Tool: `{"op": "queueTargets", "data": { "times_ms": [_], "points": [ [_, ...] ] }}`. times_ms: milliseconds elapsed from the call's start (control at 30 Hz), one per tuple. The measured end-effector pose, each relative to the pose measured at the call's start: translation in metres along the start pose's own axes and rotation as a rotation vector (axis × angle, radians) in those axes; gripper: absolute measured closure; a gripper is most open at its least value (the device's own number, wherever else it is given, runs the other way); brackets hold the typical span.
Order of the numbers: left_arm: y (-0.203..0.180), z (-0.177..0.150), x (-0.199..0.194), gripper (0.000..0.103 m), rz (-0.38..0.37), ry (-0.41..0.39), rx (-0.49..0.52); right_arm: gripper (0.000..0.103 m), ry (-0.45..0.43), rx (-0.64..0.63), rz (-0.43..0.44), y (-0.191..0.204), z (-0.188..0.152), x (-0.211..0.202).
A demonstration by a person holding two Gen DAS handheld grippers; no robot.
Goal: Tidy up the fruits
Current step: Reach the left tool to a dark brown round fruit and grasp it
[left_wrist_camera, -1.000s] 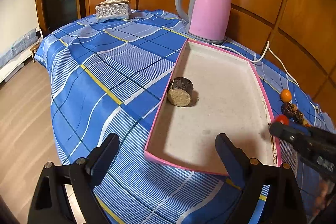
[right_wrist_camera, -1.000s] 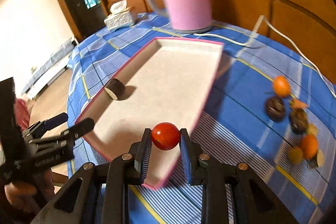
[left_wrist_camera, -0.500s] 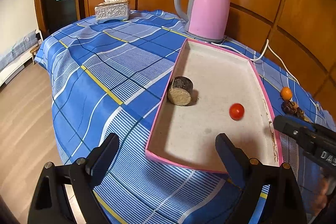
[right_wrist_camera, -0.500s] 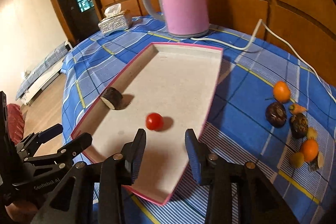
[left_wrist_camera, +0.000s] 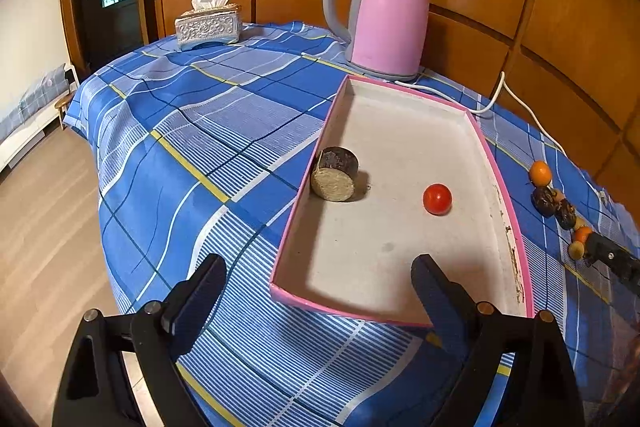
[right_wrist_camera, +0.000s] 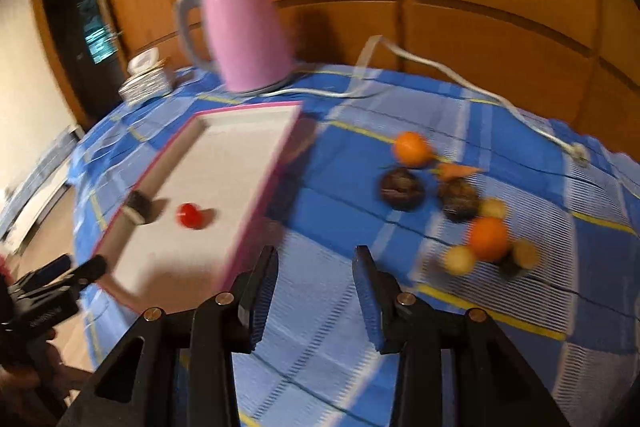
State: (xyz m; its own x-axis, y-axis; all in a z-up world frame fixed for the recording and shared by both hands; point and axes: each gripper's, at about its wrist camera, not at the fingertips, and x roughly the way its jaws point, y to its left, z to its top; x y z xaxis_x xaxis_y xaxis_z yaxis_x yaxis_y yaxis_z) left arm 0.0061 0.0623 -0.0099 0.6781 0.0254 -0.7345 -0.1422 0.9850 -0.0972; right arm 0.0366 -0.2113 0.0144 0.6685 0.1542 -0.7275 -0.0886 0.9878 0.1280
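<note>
Red tomato now sits loose in the pink-rimmed tray, released from your right gripper (fingers apart, empty) as it swings toward the fruit pile at 2 o'clock; your left gripper hangs open.

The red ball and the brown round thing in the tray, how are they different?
The red fruit is a smooth, shiny ball; the brown piece is a short cylinder with a dark skin and a pale, rough cut face. The red fruit is smaller than the brown piece. The brown piece sits against the tray's pink left wall, while the red fruit rests out on the floor nearer the right wall. Both lie inside the tray, with neither hand-held gripper touching them.
</note>
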Motion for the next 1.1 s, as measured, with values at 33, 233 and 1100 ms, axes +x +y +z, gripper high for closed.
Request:
{"op": "queueTargets", "data": {
  "times_ms": [33, 233, 1100],
  "points": [
    [-0.001, 0.0, 0.0, 0.009, -0.001, 0.0, 0.003, 0.064, -0.002, 0.016, -0.02, -0.008, -0.002, -0.002],
    [-0.005, 0.0, -0.002, 0.009, -0.012, -0.003, 0.019, 0.064, -0.016, 0.18, -0.212, -0.073, -0.02, -0.016],
    [-0.085, 0.02, -0.014, 0.009, -0.241, 0.008, 0.254, 0.051, -0.039, 0.639, -0.79, -0.214, -0.102, -0.046]
  ]
}}
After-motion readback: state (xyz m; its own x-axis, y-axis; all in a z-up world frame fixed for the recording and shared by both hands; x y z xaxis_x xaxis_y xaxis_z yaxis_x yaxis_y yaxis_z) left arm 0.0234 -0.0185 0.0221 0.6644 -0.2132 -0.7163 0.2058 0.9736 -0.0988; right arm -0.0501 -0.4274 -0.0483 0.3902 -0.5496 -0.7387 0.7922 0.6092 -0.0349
